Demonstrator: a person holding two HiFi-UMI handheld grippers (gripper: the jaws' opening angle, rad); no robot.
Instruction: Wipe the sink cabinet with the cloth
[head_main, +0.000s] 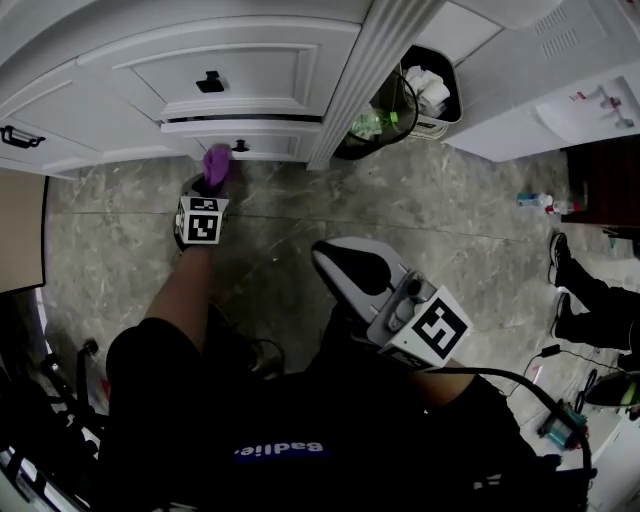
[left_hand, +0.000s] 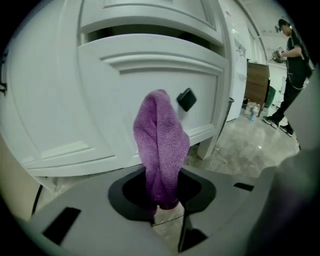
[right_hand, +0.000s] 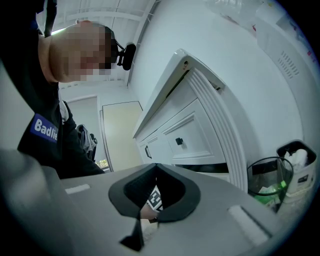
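Observation:
The purple cloth (left_hand: 160, 145) stands up folded out of my left gripper (left_hand: 167, 200), which is shut on it. In the head view the cloth (head_main: 216, 163) is at the lower drawer front of the white sink cabinet (head_main: 250, 70), just left of a black knob (head_main: 240, 146). From the left gripper view the knob (left_hand: 186, 99) shows right beside the cloth's top, with the cabinet (left_hand: 90, 100) close behind; contact is unclear. My right gripper (head_main: 340, 262) is held back near the body, shut and empty. Its own view shows the right gripper (right_hand: 150, 210) aimed along the cabinet (right_hand: 190, 135).
A bin with a black bag (head_main: 405, 100) stands right of the cabinet's fluted post (head_main: 370, 70). Bottles (head_main: 540, 200) lie on the stone floor. Another person (left_hand: 292, 60) stands at the right, shoes (head_main: 565, 260) in view. Cables (head_main: 540, 400) trail at lower right.

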